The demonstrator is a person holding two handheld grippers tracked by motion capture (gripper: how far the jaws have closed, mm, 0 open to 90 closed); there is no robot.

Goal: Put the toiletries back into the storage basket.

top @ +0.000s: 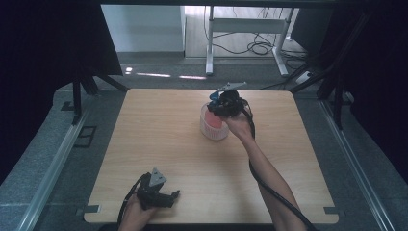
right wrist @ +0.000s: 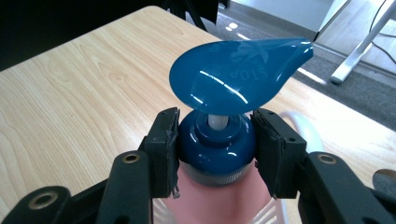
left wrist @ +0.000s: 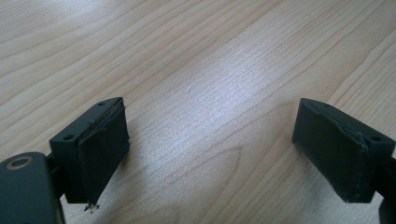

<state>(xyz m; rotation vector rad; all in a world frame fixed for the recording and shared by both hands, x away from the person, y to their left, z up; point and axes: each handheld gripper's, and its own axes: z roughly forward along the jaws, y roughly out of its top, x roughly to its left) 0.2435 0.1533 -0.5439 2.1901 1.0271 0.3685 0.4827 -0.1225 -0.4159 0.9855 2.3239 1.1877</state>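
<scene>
Pump bottle (right wrist: 219,140) stands upright, right tool (right wrist: 215,149) clamping its collar.

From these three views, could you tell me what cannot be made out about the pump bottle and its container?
- Pump bottle base: right gripper view, hidden by the right gripper and cut off by the bottom edge.
- Bottle in the high view: mostly covered by the hand and gripper.
- White container: its contents are too small to tell; in the right gripper view just a rim sliver shows.
- Pump head lettering: partly lost to glare.
</scene>
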